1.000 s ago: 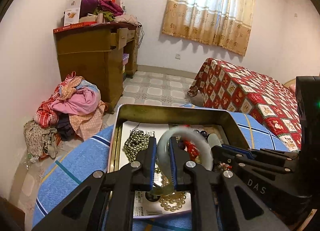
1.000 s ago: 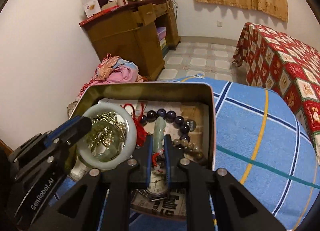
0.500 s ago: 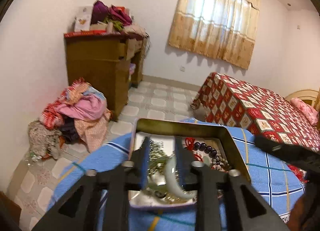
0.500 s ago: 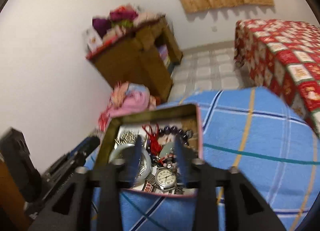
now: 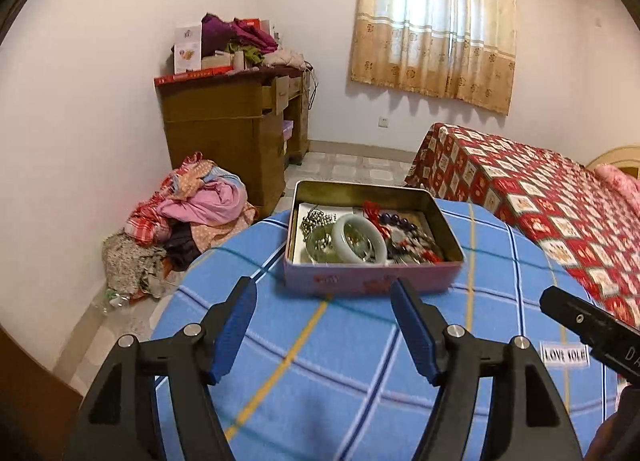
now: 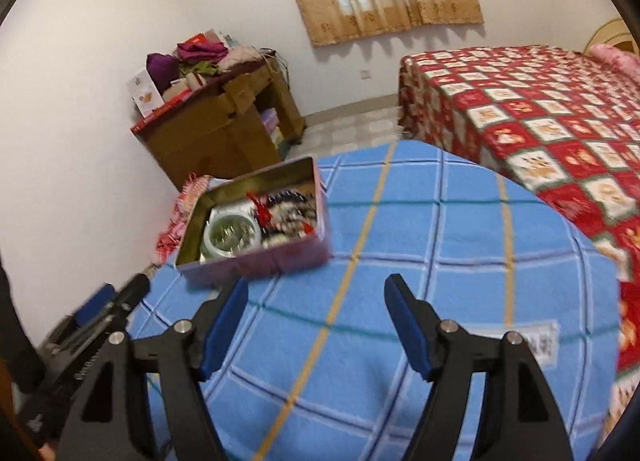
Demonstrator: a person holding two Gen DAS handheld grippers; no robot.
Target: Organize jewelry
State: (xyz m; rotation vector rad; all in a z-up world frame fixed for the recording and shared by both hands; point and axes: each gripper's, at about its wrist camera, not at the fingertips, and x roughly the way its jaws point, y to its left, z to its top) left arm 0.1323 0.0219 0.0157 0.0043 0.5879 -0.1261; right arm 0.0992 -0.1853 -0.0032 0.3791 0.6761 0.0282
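A pink metal tin (image 5: 372,281) (image 6: 256,263) stands on the blue checked cloth (image 5: 320,373) (image 6: 420,261). Inside lie a pale green bangle (image 5: 360,243) (image 6: 232,235), a string of metallic beads (image 5: 316,219), dark round beads (image 5: 394,218) and red cord pieces (image 6: 260,207). My left gripper (image 5: 324,323) hovers over the cloth short of the tin, its jaws opening, nothing between them. Right of the tin and nearer me, my right gripper (image 6: 316,321) has its jaws opening too, and they hold nothing. Each gripper's tip shows at the edge of the other's view.
A wooden desk (image 5: 236,133) piled with clothes and boxes stands against the wall. Beside it a heap of clothes (image 5: 188,217) lies on the tiled floor. A bed with a red patterned cover (image 6: 540,117) is to the right, under a curtained window (image 5: 436,21).
Both grippers let go of their pieces in the tin, opened, and drew back and up from it. The bangle now lies flat in the tin.
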